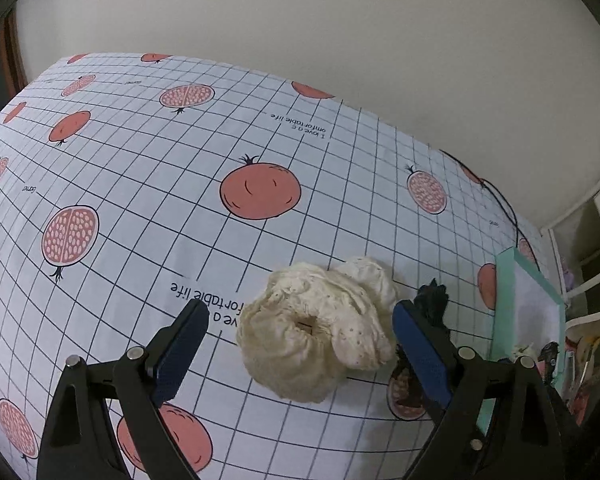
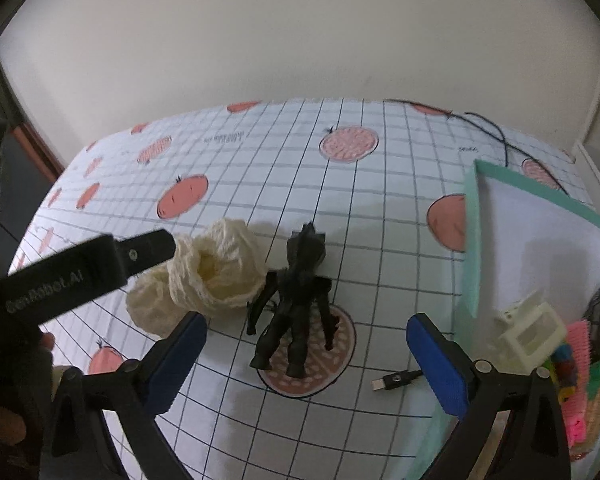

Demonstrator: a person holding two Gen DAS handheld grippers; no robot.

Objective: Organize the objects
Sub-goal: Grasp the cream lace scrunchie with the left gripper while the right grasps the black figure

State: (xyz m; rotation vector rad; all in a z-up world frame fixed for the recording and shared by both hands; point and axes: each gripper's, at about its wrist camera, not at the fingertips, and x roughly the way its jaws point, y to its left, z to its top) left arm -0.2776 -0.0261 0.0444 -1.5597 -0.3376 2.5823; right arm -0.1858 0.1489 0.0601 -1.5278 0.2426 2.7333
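A crumpled cream scrunchie [image 1: 316, 332], frilly with a small centre hole, lay on the counter [image 1: 140, 200] just beside a black figurine [image 2: 296, 304]. The left tool [image 1: 300, 344] and right tool [image 2: 306, 354] gaped wide, holding nothing.

In the left wrist view, the black figurine [image 1: 432, 300] is mostly hidden behind the right finger of the left gripper [image 1: 300, 352], and the cream scrunchie [image 1: 320, 328] between the fingers covers part of the upside-down print on the worktop [image 1: 140, 184]. To that gripper's right, the mint-green box [image 1: 516, 280] runs off the picture's edge, and the small things inside it are too blurred to name. In the right wrist view, the right gripper [image 2: 306, 360] hides the cord end of the USB plug [image 2: 396, 381], and the box's lower right corner is cut off.
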